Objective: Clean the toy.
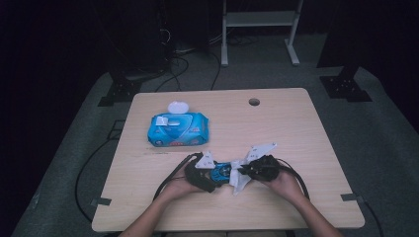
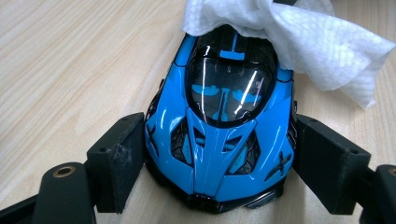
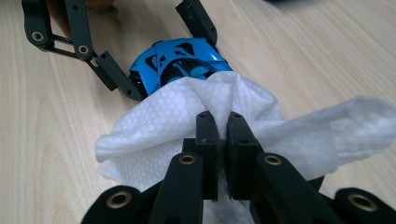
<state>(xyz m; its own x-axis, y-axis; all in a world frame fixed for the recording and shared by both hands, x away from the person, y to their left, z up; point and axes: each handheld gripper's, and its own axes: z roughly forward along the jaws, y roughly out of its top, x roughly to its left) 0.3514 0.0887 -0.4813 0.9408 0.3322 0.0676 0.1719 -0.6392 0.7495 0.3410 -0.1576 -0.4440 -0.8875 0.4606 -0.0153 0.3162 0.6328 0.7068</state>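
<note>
A glossy blue toy car point(image 2: 219, 126) rests on the wooden table near its front edge. My left gripper point(image 2: 219, 158) is shut on it, one black pad point(image 2: 119, 158) pressing each flank. In the high view the car point(image 1: 221, 173) lies between the two hands. My right gripper point(image 3: 223, 121) is shut on a white wet wipe point(image 3: 168, 126), which is bunched against the car's point(image 3: 180, 63) far end. The wipe point(image 2: 303, 37) drapes over the car's roof and trails onto the table. From above, the left gripper point(image 1: 217, 174) and the right gripper point(image 1: 244, 171) face each other, with the wipe point(image 1: 239, 183) hanging between them.
A blue pack of wet wipes point(image 1: 178, 129) with its white lid point(image 1: 178, 106) flipped open lies at the back left of the table point(image 1: 296, 138). A round cable hole point(image 1: 254, 101) sits near the far edge. Cables trail from both grippers.
</note>
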